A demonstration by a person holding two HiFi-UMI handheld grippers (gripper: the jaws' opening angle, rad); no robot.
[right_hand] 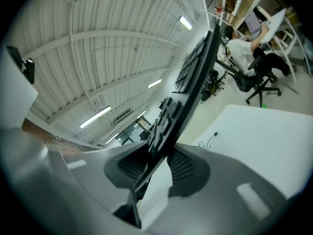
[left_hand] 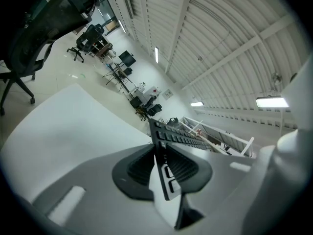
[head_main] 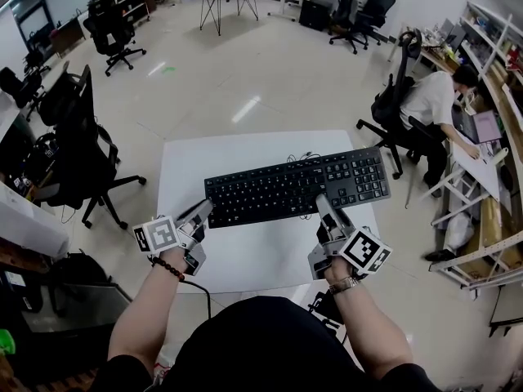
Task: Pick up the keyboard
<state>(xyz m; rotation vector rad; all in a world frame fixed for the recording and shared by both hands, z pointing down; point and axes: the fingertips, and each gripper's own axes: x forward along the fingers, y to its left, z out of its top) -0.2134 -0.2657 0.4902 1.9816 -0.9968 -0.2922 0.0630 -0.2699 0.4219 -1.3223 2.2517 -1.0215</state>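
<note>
A black full-size keyboard (head_main: 298, 186) hangs in the air above the white table (head_main: 261, 251), held by its near edge. My left gripper (head_main: 207, 209) is shut on its near left corner, and in the left gripper view the keyboard (left_hand: 166, 170) runs edge-on between the ribbed pads (left_hand: 139, 168). My right gripper (head_main: 320, 202) is shut on the near edge right of the middle. In the right gripper view the keyboard (right_hand: 181, 102) rises edge-on from between the pads (right_hand: 183, 168). Its thin cable (head_main: 301, 157) trails off the far edge.
A person in a white shirt (head_main: 429, 100) sits on an office chair at a desk to the right. Black office chairs (head_main: 78, 149) stand left of the table, and more chairs (head_main: 110, 27) and desks are farther back. Shelving (head_main: 494, 47) lines the right wall.
</note>
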